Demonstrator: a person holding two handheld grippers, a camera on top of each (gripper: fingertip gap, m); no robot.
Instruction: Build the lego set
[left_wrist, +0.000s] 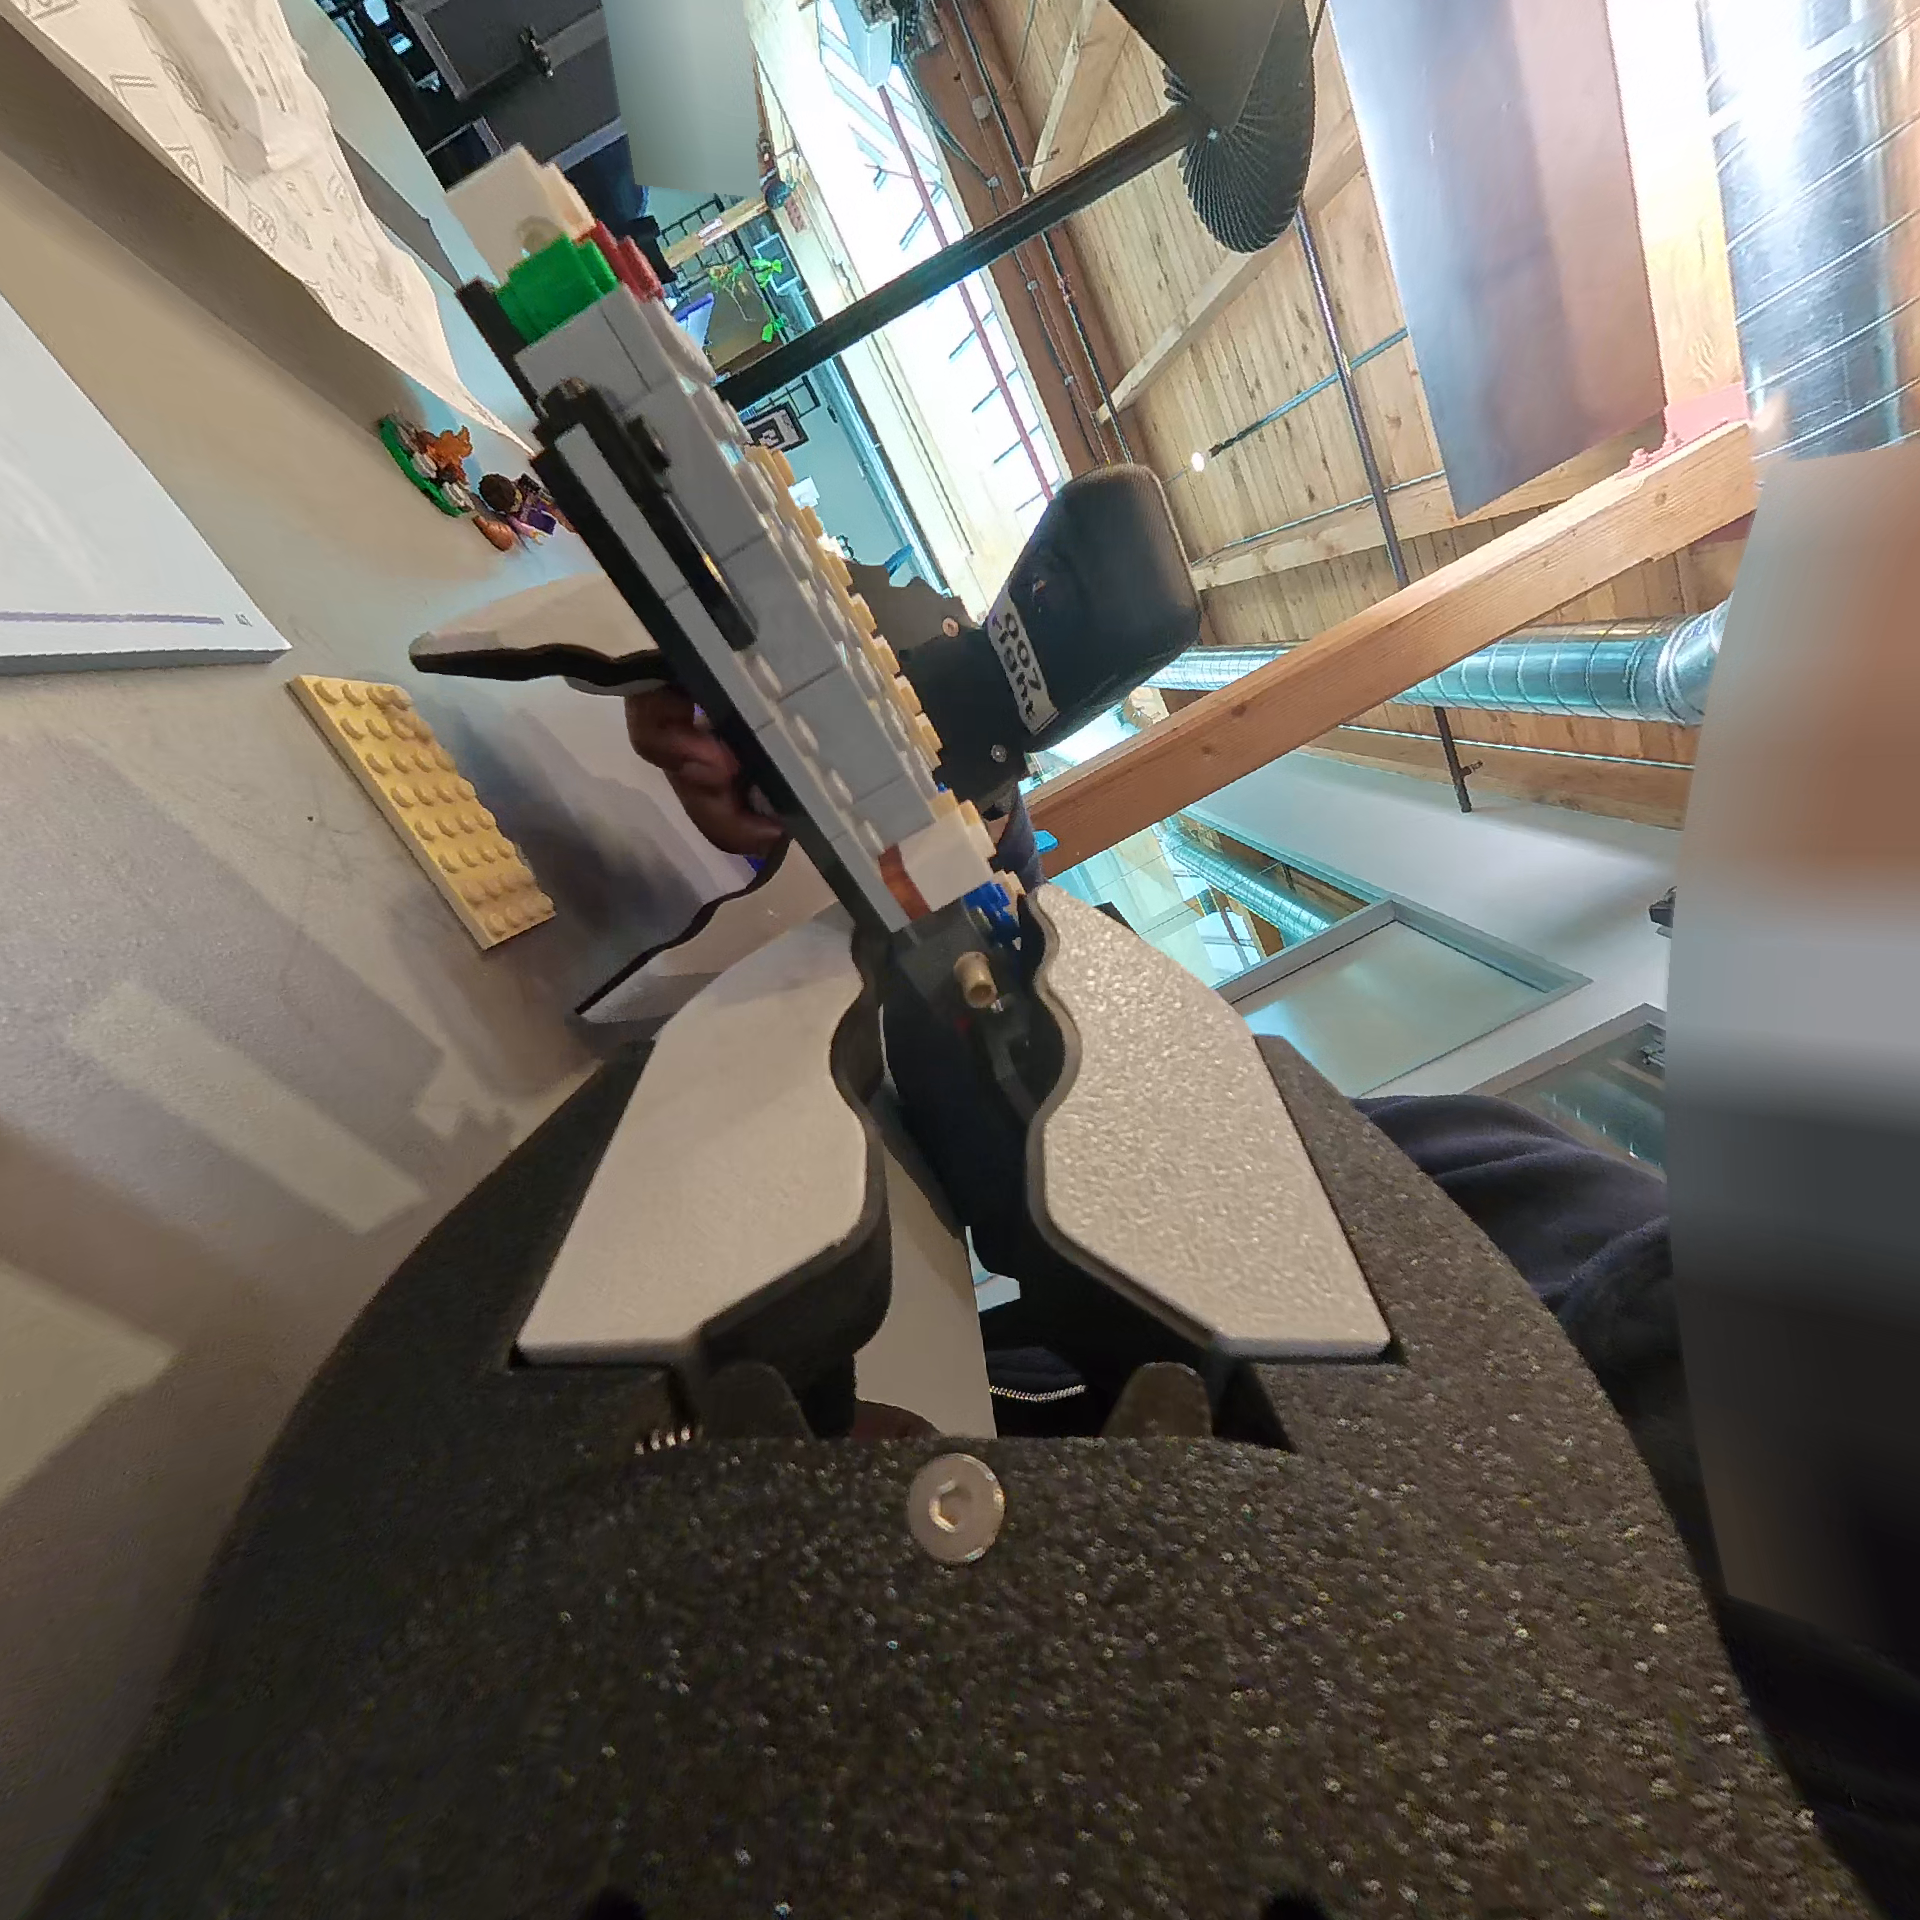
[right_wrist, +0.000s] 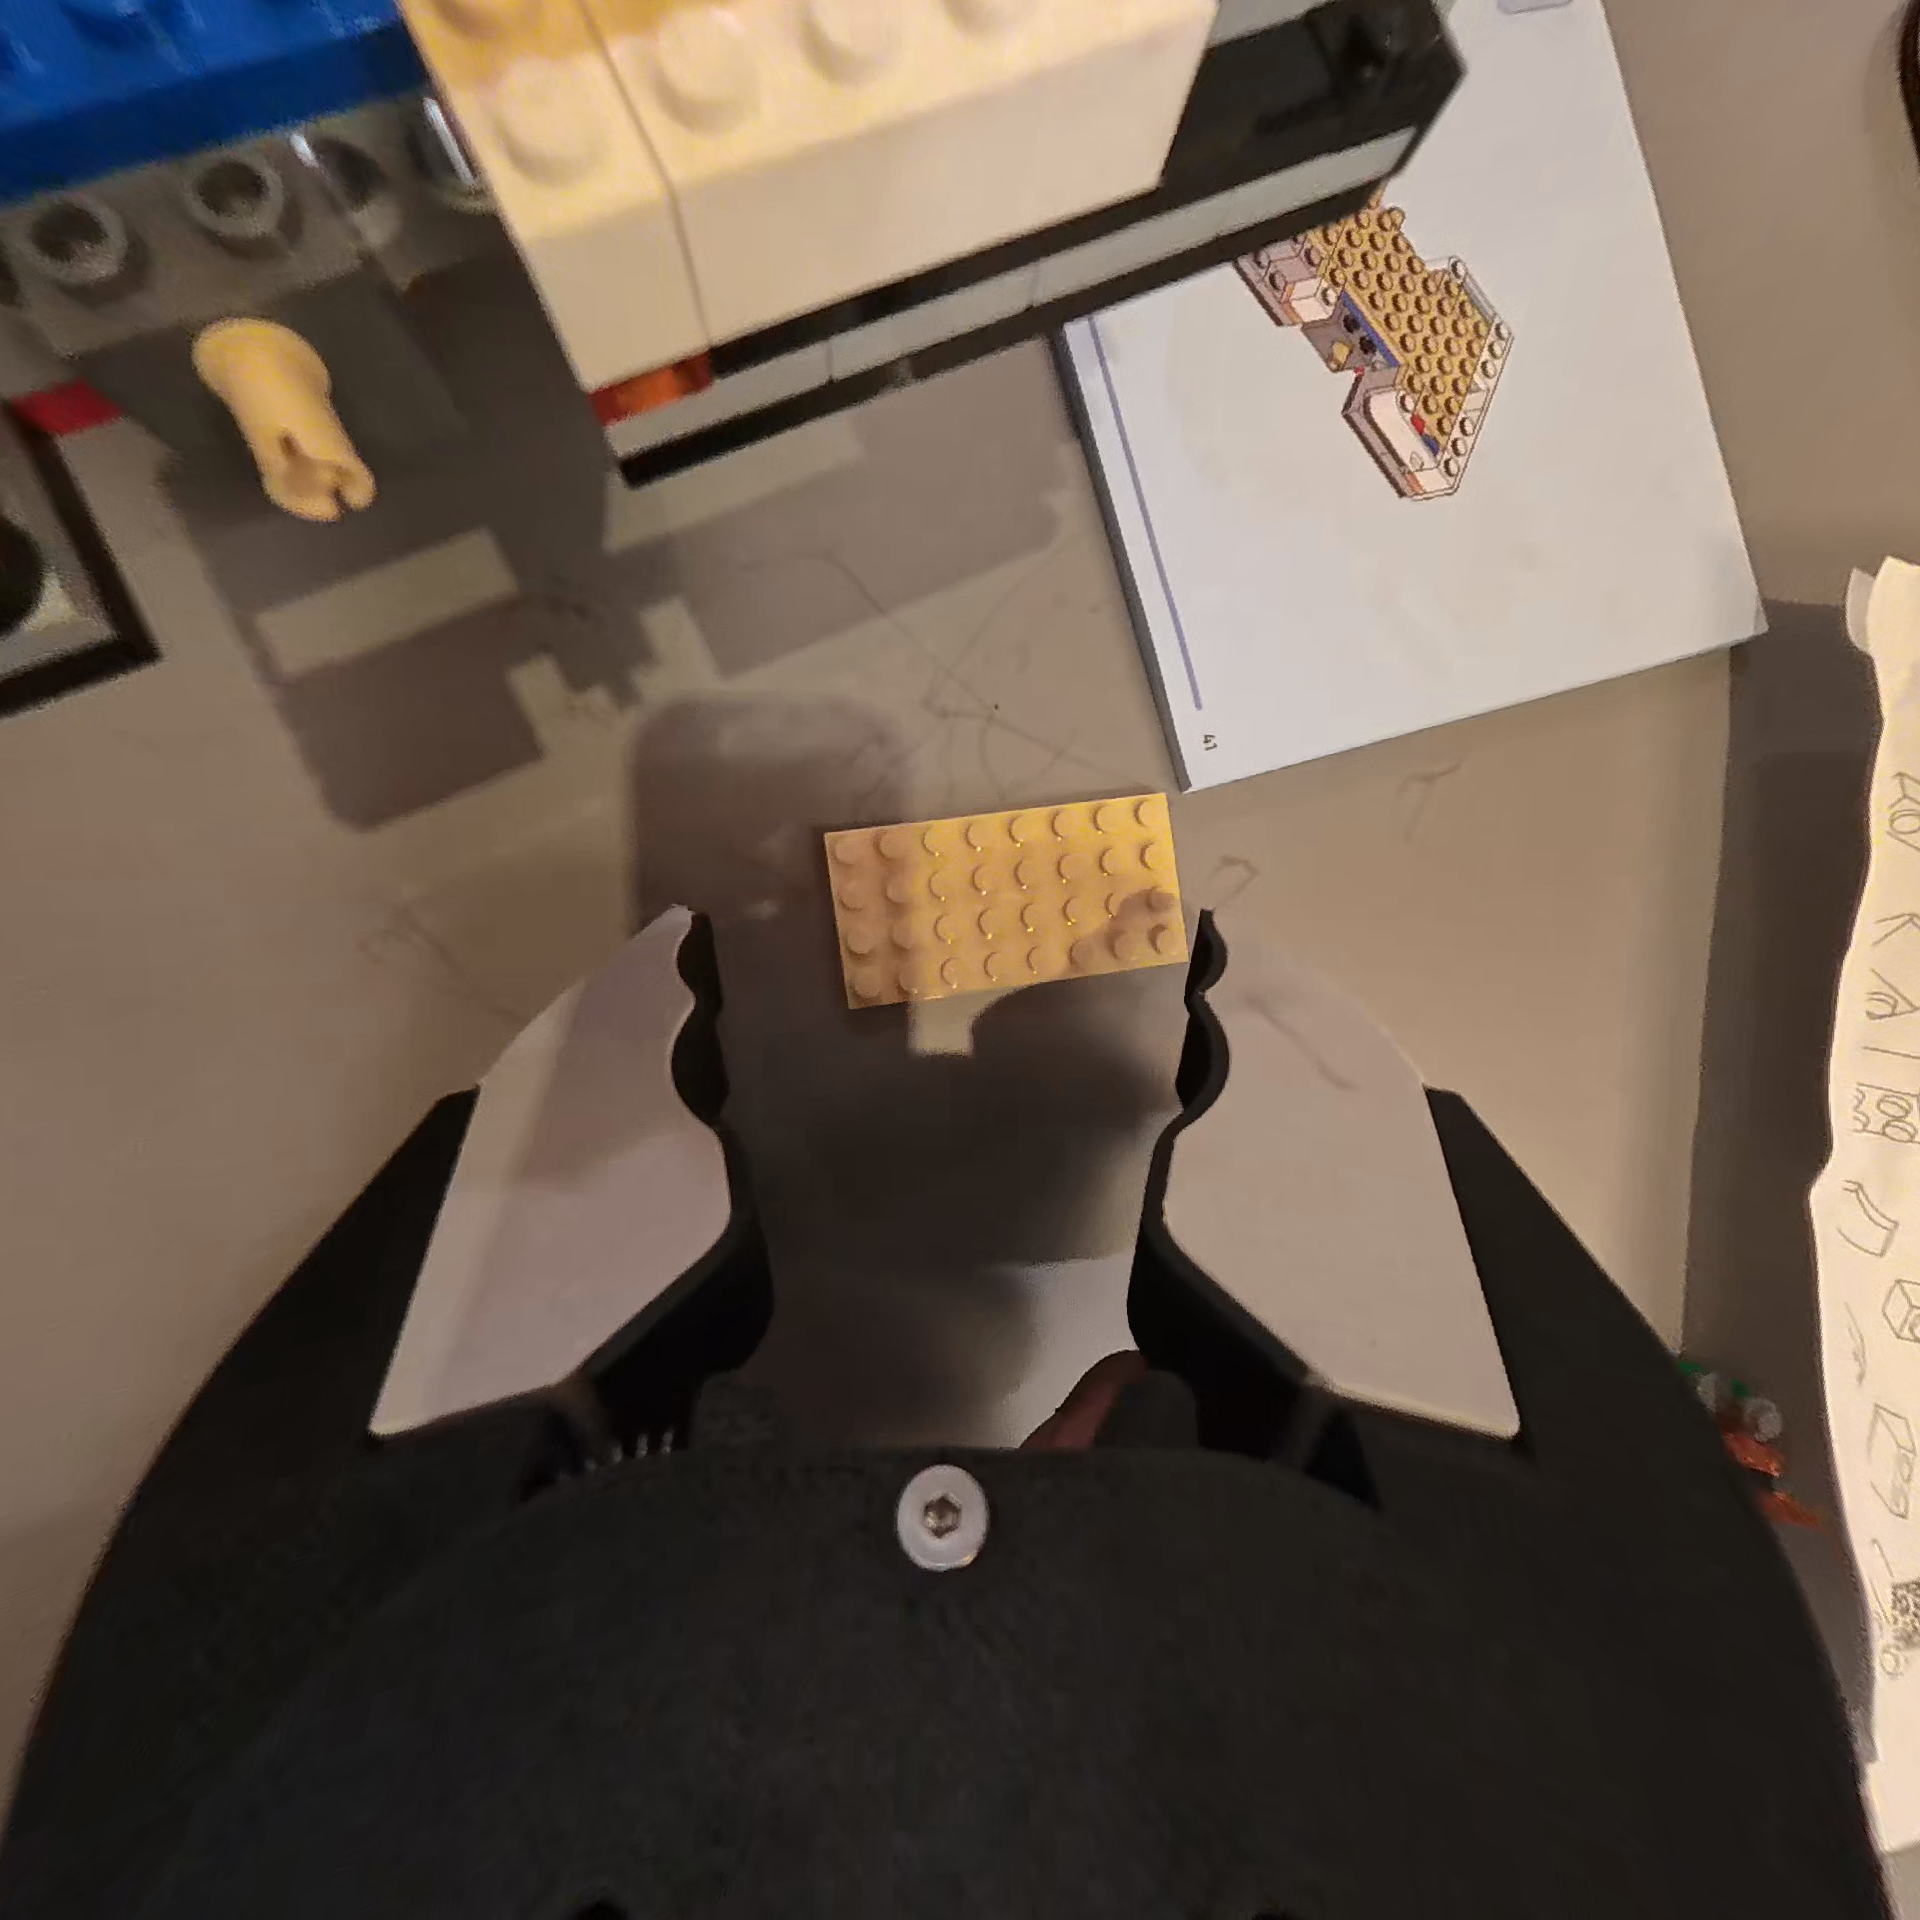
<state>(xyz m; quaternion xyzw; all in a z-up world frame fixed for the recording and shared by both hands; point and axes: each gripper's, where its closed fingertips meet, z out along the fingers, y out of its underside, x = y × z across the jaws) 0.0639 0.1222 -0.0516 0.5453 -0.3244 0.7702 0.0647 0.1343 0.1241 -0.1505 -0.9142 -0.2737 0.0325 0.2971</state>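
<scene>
A bright, timber-ceilinged room above a grey table

Wooden ceiling planks (left_wrist: 1226, 343), a wooden beam (left_wrist: 1382, 665), silver ducting (left_wrist: 1538, 665) and sunlit windows (left_wrist: 935, 343); the table (right_wrist: 260, 935) is scuffed, shadowed grey.

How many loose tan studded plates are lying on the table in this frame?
1. The tan plate lies flat on the table, just ahead of the open right gripper. The brick assembly clamped in the left gripper may hide others.

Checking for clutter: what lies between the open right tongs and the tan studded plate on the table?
Nothing. In the right wrist view, only bare, shadowed table separates the right tongs from the tan plate lying flat just ahead of the fingertips.
</scene>
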